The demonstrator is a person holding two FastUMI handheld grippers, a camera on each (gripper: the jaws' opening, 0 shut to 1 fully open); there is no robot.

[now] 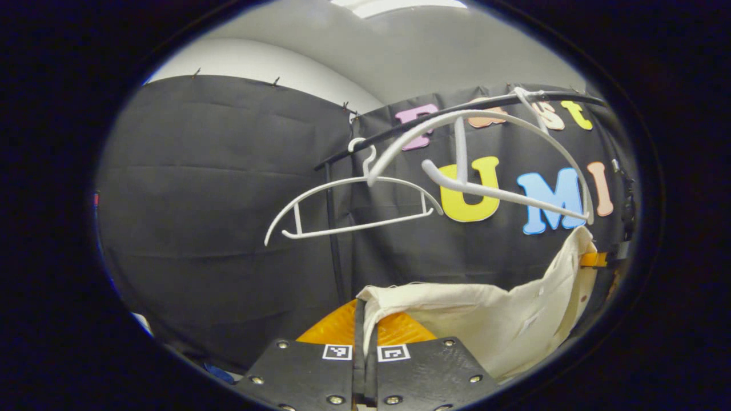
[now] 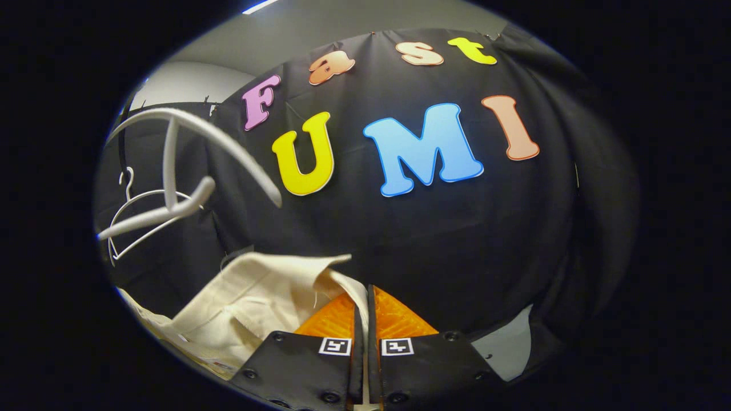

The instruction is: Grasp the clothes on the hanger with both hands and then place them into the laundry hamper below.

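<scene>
My left tongs [image 1: 364, 319] and right tongs [image 2: 363, 311] are each pinching the cream shirt [image 1: 485, 319] closed; it is hanging soft, light and limp by its edges.

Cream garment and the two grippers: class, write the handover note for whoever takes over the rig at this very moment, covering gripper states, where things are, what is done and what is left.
Left gripper: shut on the cream garment, pinching one edge.
Right gripper: shut on the same garment, at another edge.
The garment hangs slack between the two grippers, below the rail.
Two white hangers hang bare on the rail.
Done: garment grasped with both grippers and off its hanger.
Left: lower it into the laundry hamper and release; the hamper's position cannot be told from these views.
</scene>
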